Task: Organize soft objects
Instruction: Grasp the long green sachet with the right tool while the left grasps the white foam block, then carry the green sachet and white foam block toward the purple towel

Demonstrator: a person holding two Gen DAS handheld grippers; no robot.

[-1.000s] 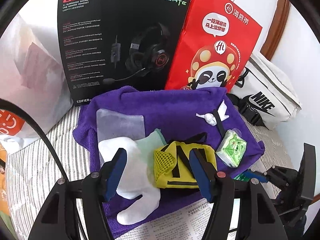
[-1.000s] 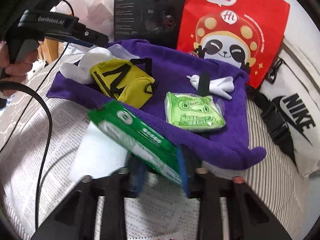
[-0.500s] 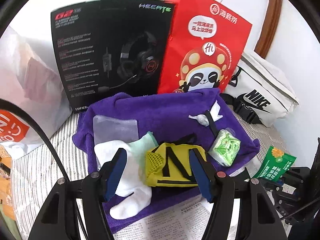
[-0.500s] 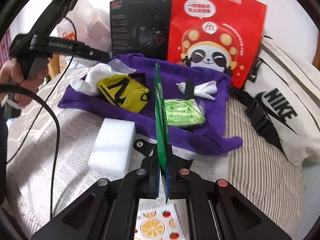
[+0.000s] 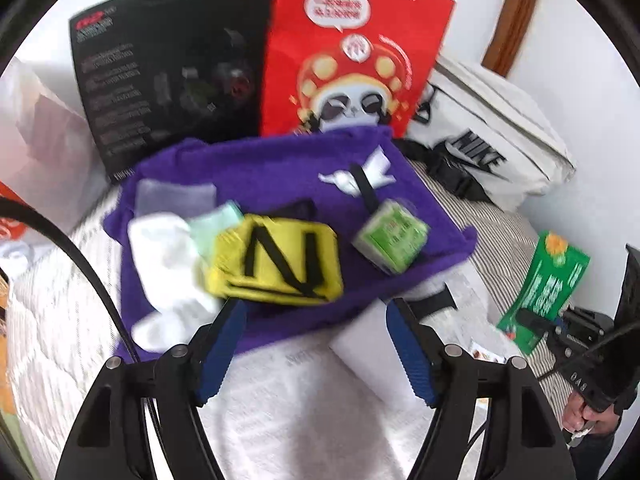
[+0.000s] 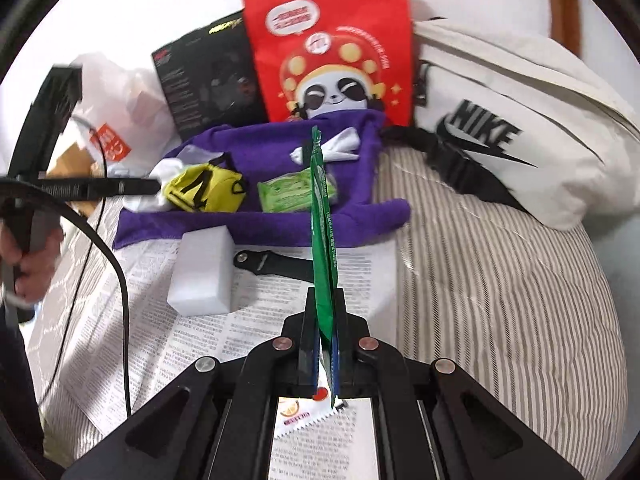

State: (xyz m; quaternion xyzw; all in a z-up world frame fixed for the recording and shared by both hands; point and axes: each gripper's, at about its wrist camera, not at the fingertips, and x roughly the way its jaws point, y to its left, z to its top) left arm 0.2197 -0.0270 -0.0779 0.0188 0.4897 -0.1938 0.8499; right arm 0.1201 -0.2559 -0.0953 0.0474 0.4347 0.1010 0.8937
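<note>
Right gripper (image 6: 326,344) clamped on green sachet (image 6: 322,216): light, floppy, slippery; hold near bottom edge. Left gripper (image 5: 316,344) apart, empty, near yellow pouch (image 5: 276,260).

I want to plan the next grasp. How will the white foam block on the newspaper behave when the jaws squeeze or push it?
The white foam block looks like plain sponge foam, so it is probably very light and would dent under the jaws. It lies flat on its broad face on the newspaper, so it should slide rather than roll or tip.
</note>
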